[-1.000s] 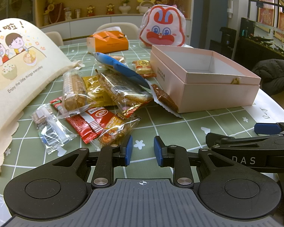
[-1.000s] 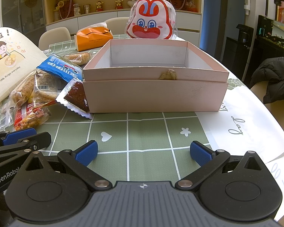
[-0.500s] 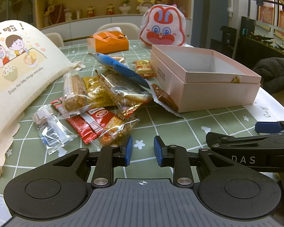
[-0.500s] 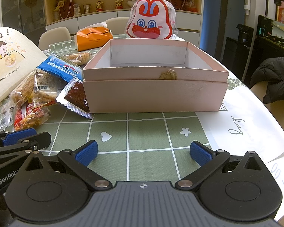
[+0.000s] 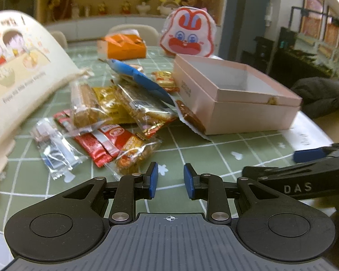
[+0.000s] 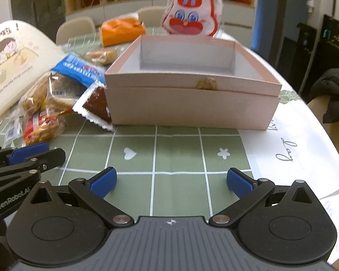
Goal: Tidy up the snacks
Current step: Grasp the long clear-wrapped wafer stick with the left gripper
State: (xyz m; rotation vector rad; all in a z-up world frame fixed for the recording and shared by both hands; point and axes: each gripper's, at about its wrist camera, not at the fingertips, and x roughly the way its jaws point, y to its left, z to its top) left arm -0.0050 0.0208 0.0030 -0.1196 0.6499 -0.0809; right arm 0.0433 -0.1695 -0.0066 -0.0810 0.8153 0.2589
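Crinkled clear and foil wrappers mark the snack pile (image 5: 115, 122), heaped on the green checked table (image 5: 214, 155) to the left of the open pink box (image 5: 235, 99), whose inside looks empty as far as can be seen. Nearest of the heap is a clear packet of orange-brown pieces (image 5: 133, 155), lying just ahead and slightly left of the left tool (image 5: 169, 180), its long axis slanting up to the right. That tool hangs low over the table, its blue pads only partly apart, with nothing between them. The right tool (image 6: 171, 182) faces the box's front wall squarely, jaws spread wide and empty, with bare table beneath; the snacks lie well off to its left. By this layout the left tool is judged the nearer to the first packet, while the right is better placed for the box. A dark red serrated sachet (image 6: 97, 107) rests against the box's left front corner
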